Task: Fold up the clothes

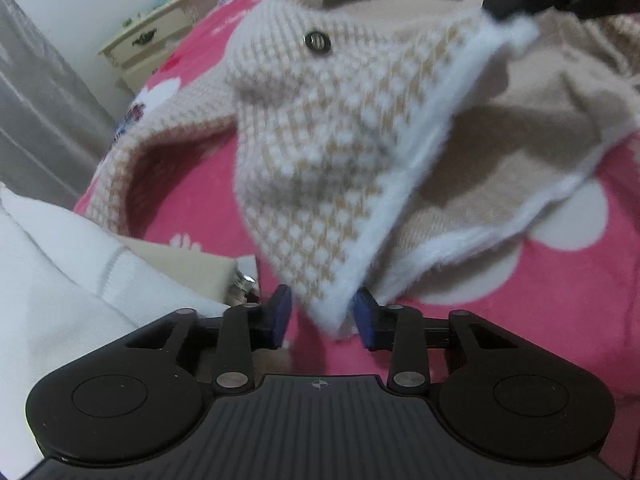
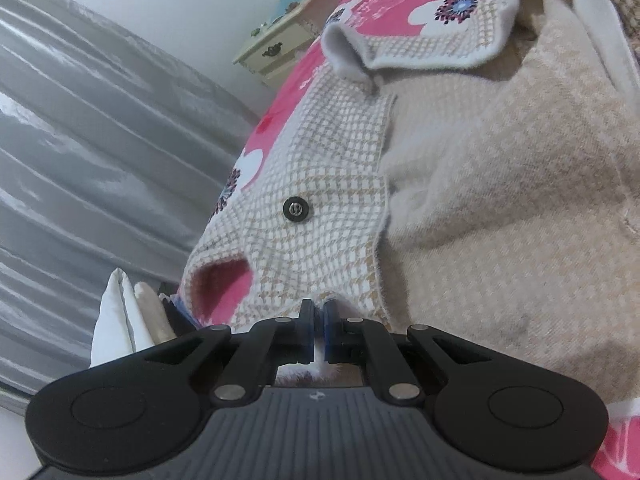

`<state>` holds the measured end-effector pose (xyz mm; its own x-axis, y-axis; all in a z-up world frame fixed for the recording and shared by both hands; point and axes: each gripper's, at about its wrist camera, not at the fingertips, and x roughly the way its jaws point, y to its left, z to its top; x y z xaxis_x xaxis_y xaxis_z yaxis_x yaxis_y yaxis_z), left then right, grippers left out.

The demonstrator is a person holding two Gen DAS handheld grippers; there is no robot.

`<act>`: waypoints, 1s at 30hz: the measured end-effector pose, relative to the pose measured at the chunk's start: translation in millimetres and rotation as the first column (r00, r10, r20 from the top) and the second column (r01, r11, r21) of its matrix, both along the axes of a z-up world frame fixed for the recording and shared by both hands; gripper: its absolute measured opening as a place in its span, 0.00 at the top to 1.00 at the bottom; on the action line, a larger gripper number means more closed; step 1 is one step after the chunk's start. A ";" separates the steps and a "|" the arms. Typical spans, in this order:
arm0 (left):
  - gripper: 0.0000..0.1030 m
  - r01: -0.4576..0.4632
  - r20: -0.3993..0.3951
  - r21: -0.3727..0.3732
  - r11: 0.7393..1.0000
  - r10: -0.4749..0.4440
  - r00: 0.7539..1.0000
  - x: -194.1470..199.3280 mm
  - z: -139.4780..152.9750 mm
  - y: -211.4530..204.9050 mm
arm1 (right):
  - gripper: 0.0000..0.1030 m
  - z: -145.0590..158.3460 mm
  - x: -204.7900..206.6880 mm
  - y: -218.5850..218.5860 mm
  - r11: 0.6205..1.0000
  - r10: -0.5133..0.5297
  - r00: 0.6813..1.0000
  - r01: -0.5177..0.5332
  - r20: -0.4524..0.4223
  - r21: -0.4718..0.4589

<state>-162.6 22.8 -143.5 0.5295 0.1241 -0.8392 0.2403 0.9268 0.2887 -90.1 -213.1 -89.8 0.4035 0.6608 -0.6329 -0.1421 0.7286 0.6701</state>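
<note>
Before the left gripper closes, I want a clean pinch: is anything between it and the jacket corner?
Nothing visible. The jacket corner hangs right between the left gripper pads, with only pink bedspread behind. The white folded cloth lies off to the side.

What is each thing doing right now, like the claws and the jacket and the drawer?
Left claw: part open, jacket corner hanging between its pads.
Right claw: shut on the jacket edge.
Jacket: unbuttoned, front flap lifted off the bed, lining showing.
Button: undone.
Nightstand: drawer closed.
Bedspread: spread flat under the jacket.
Curtain: hanging drawn, in folds.
</note>
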 end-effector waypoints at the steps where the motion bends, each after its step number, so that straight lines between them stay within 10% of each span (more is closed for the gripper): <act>1: 0.78 -0.006 -0.003 0.009 1.000 0.006 1.000 0.1 -4.0 -0.8 | 0.95 -0.8 0.0 -0.6 1.000 -0.002 1.000 0.002 -0.002 0.001; 3: 0.98 -0.018 -0.009 0.027 0.999 0.018 1.000 0.2 -12.1 -2.5 | 0.95 -3.5 -1.0 -1.2 1.000 -0.003 1.000 0.003 -0.008 0.004; 13: 1.00 0.103 0.141 0.199 0.975 -0.133 0.981 -54.6 95.6 24.3 | 0.95 8.4 -32.3 5.4 0.993 0.107 0.994 -0.106 0.028 -0.052; 22: 1.00 0.329 -0.017 0.315 0.890 -0.341 0.940 -84.5 78.8 5.9 | 0.95 -22.9 -52.6 28.1 0.978 0.155 0.987 -0.158 -0.030 -0.140; 30: 0.95 0.400 -0.180 0.253 0.881 -0.363 0.914 -75.4 41.3 5.2 | 0.95 -41.1 -58.1 30.0 0.940 0.184 0.982 -0.189 -0.042 -0.283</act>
